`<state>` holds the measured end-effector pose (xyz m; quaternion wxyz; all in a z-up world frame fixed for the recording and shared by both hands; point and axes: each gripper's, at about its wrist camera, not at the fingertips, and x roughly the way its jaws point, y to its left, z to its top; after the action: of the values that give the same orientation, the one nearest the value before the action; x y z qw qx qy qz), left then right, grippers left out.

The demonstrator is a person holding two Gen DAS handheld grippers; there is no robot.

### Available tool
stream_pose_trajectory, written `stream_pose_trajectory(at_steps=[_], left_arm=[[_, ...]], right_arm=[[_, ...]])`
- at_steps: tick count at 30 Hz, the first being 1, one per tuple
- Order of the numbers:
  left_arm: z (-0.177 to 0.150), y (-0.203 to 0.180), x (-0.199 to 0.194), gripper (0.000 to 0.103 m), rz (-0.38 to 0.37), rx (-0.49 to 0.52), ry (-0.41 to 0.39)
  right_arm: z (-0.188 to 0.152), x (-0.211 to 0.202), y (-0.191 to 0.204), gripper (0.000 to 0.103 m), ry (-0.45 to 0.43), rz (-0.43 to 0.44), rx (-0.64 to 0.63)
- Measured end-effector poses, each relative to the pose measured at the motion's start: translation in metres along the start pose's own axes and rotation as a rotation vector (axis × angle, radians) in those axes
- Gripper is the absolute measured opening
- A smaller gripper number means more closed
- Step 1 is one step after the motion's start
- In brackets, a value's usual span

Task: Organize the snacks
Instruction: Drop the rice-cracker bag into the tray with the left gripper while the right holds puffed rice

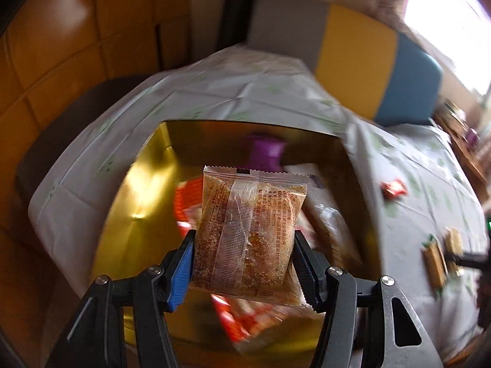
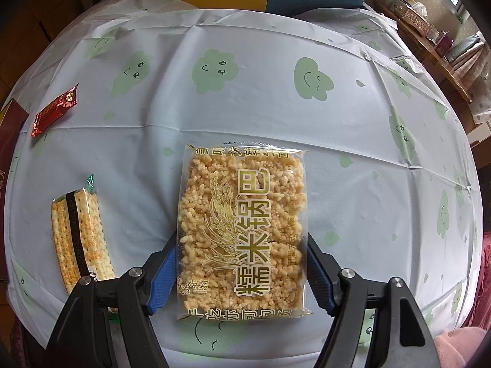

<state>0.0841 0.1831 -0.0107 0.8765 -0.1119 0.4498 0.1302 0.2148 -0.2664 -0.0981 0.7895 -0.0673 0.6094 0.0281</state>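
In the left wrist view, the left gripper (image 1: 244,245) clenches a clear plastic packet of brown crumbly cake (image 1: 250,230), its blue-padded fingers pressing the packet's two long sides at the centre of the frame. The packet hangs above an open box with a shiny gold lining (image 1: 135,190) that fills the middle of the picture; inside it lie blurred orange-and-white wrappers (image 1: 239,316), a purple wrapped sweet (image 1: 265,153) near the far wall and a pale packet (image 1: 316,196) at the right. The box rests on a white tablecloth printed with pale green smiling clouds (image 1: 214,92). At the right of that frame a small red wrapper (image 1: 394,188) lies on the cloth. In the right wrist view, the right gripper (image 2: 242,263) sits low over the cloth with its fingers against the two long edges of a clear packet of golden puffed rice cake with gold lettering (image 2: 242,224), which lies flat at the lower centre; whether the pads press it or only touch it cannot be told. A narrow packet of pale crackers with a dark stripe (image 2: 78,236) lies at lower left, and the red foil wrapper (image 2: 55,110) at upper left.
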Motion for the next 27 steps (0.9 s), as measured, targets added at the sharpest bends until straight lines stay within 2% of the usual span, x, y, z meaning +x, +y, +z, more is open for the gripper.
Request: stream_pose_trajectory(at_steps=[3, 6, 8, 9, 10, 12, 15, 23, 27], left_arm=[[0.017, 0.013, 0.017, 0.060, 0.034, -0.020, 0.014], [0.035, 0.012, 0.036, 0.060, 0.056, 0.007, 0.006], [0.042, 0.013, 0.048, 0.061, 0.084, 0.008, 0.015], [0.046, 0.013, 0.056, 0.065, 0.089, 0.016, 0.015], [0.048, 0.014, 0.062, 0.066, 0.122, 0.013, 0.019], [0.048, 0.018, 0.066, 0.066, 0.148, -0.023, 0.024], [0.042, 0.021, 0.062, 0.066, 0.154, -0.043, 0.021], [0.006, 0.001, 0.026, 0.065, 0.195, 0.007, -0.056], [-0.007, -0.011, 0.007, 0.065, 0.166, 0.017, -0.085]], right_arm=[[0.000, -0.001, 0.001, 0.075, 0.000, -0.002, -0.001], [0.001, -0.001, 0.001, 0.075, -0.001, -0.003, -0.001], [0.001, -0.001, 0.001, 0.075, 0.000, -0.003, -0.001], [0.001, -0.001, 0.000, 0.075, -0.001, -0.002, 0.000], [0.001, -0.001, 0.000, 0.075, -0.001, -0.002, 0.001], [0.001, -0.001, -0.001, 0.075, -0.001, -0.002, 0.000], [0.001, -0.001, -0.001, 0.075, -0.001, -0.002, 0.000], [0.001, -0.002, -0.002, 0.075, -0.003, -0.010, -0.008], [0.001, -0.001, -0.001, 0.075, -0.007, -0.017, -0.013]])
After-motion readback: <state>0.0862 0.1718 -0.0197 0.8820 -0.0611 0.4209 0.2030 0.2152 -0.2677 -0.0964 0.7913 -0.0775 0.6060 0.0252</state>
